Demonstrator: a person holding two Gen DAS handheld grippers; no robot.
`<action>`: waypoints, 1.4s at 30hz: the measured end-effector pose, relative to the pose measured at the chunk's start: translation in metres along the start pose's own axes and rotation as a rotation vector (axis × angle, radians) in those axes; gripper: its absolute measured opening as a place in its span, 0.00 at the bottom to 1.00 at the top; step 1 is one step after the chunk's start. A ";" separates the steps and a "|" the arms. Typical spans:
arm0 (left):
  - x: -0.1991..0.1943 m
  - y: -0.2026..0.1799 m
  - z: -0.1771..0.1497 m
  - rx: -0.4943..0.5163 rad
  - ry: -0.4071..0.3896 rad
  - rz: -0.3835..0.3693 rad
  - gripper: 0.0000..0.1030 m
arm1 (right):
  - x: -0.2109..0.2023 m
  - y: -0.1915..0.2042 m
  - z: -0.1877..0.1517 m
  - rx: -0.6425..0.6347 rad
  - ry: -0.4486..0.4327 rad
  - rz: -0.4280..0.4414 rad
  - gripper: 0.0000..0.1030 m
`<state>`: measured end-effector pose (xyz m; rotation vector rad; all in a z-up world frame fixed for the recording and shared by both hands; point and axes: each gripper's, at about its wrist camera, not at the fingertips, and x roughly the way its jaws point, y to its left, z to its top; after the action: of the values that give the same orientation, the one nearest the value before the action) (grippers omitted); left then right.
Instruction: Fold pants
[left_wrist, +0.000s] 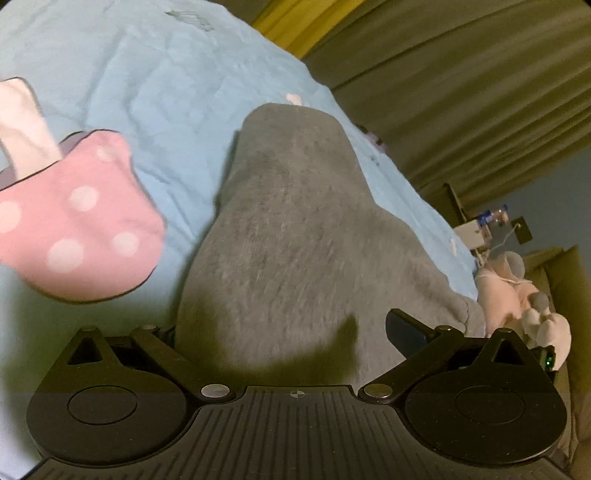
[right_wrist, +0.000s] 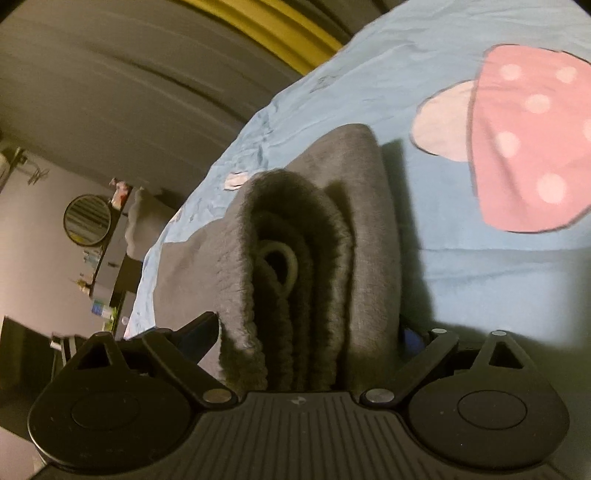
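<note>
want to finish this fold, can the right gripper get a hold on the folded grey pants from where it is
Probably yes. The right gripper is open wide with the folded end of the grey pants already between its fingers, and nothing lies between them on the blue bedsheet.

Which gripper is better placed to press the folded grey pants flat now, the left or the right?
Probably the left gripper: it faces the broad flat top of the grey pants. The right gripper faces only the layered folded edge.

Both grippers: black ribbed plastic body (left_wrist: 295, 435), round side housings (right_wrist: 484, 410), silver pivot screws (left_wrist: 214, 390), black linkage arms (right_wrist: 184, 358).
</note>
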<state>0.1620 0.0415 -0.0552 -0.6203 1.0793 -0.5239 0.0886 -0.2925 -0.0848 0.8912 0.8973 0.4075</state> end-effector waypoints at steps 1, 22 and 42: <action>0.003 -0.002 0.001 0.008 0.002 0.005 1.00 | -0.001 -0.002 0.001 0.004 -0.001 0.004 0.88; 0.023 -0.022 -0.004 0.106 0.006 0.123 1.00 | 0.006 0.015 -0.006 -0.150 -0.013 -0.099 0.95; 0.003 -0.071 -0.013 0.162 -0.161 0.258 0.28 | -0.027 0.066 -0.021 -0.222 -0.157 -0.167 0.57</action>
<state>0.1450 -0.0140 -0.0123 -0.3675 0.9368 -0.3272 0.0591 -0.2605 -0.0247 0.6302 0.7584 0.2818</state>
